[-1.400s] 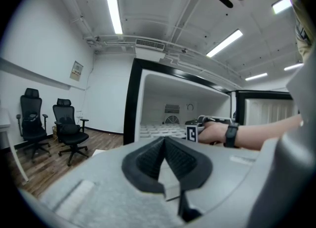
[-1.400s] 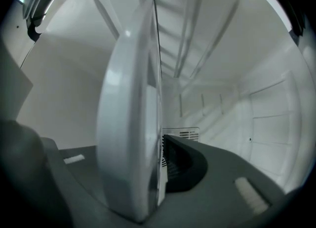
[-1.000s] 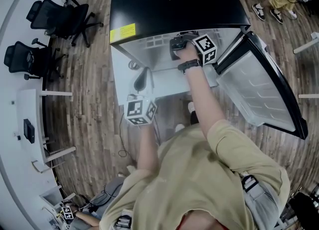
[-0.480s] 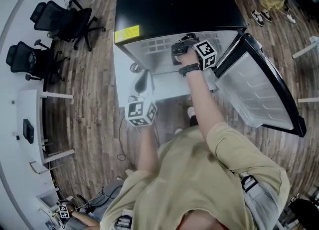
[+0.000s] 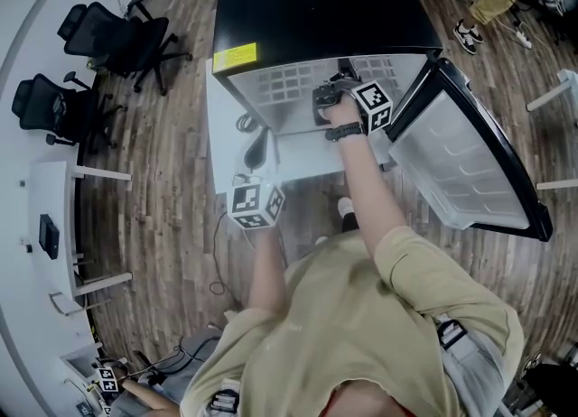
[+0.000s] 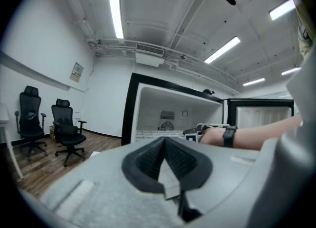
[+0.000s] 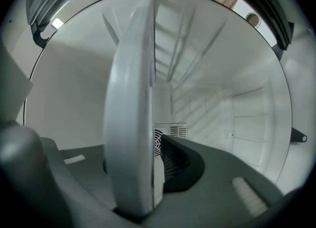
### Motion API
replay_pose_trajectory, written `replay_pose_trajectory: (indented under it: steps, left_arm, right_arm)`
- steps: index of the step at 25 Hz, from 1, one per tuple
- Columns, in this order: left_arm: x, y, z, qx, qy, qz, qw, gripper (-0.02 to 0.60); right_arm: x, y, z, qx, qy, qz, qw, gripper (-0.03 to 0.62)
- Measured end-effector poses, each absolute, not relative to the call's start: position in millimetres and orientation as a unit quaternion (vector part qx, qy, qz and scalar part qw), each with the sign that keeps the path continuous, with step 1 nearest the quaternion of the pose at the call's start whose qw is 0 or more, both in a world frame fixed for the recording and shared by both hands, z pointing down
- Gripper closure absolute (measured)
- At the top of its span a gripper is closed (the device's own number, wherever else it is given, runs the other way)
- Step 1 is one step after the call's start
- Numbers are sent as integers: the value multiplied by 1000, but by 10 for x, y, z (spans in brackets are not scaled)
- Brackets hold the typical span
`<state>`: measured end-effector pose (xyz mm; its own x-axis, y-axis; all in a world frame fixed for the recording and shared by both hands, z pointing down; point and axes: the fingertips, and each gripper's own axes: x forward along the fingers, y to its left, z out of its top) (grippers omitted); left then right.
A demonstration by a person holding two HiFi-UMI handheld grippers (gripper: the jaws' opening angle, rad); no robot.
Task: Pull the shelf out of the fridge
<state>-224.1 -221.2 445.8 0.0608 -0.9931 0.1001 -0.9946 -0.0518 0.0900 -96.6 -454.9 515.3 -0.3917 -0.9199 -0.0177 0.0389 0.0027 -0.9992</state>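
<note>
Reaching your right arm into the fridge (image 5: 316, 0), your right hand-held gripper (image 5: 327, 101) clamps the shelf (image 7: 131, 123) edge; left hand-held gripper (image 5: 260, 146) hangs back, clenched empty.

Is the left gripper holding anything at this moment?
No: in the left gripper view, the left gripper has its pads together with nothing between them, well short of the fridge.
</note>
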Motion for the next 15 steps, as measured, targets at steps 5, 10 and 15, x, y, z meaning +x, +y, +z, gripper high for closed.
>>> replay_pose_trajectory:
  steps: [5,10,15]
  left_arm:
    - [-2161,-2149,4467,730,-680,4,66,581]
    - [-2082,-2117,4424,738,-672,4,64,581]
    - [-2001,-2037,4378,743,-666,2,58,581]
  right_arm:
    - [-918,-4413,5167,-378,585,-594,402,517]
    - [-869,-4266,5174,-379,582,-596,402,517]
    - [-808,-4113,5178,-382,579,-600,399,517]
